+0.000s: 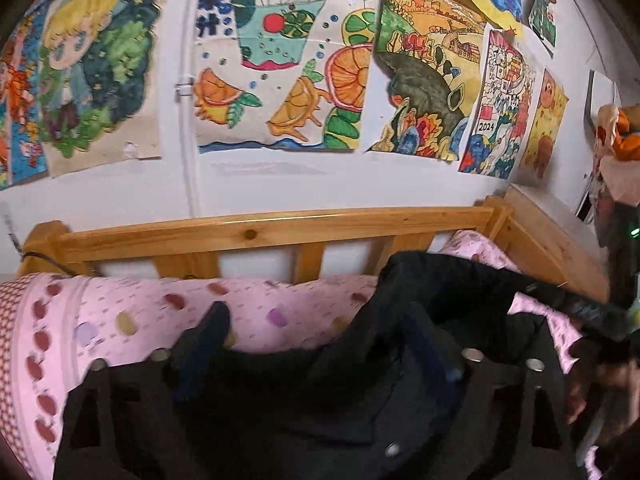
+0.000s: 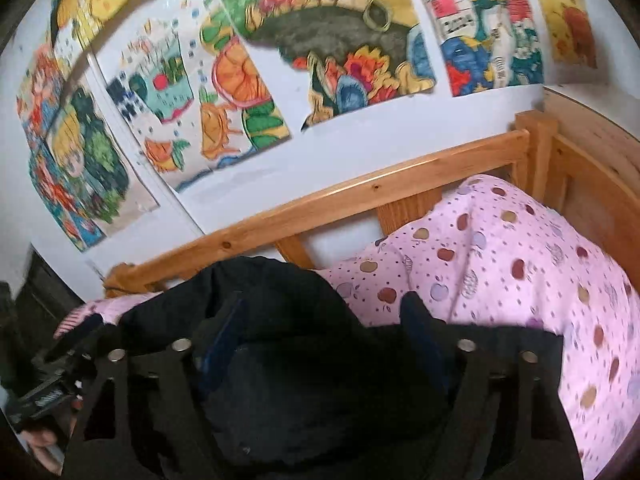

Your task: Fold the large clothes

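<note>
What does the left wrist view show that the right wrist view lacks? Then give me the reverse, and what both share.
Left wrist only: an orange, plush-looking thing at the right edge, too blurred to name.
Right wrist only: dark furniture against the wall at the left edge.
Both: the black garment bunched in the foreground, the pink apple-print bedding under it, the wooden bed rail behind, and the coloured drawings on the white wall.

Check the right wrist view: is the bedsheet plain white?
No, the bedsheet is pink, printed with small apples and dots.
</note>
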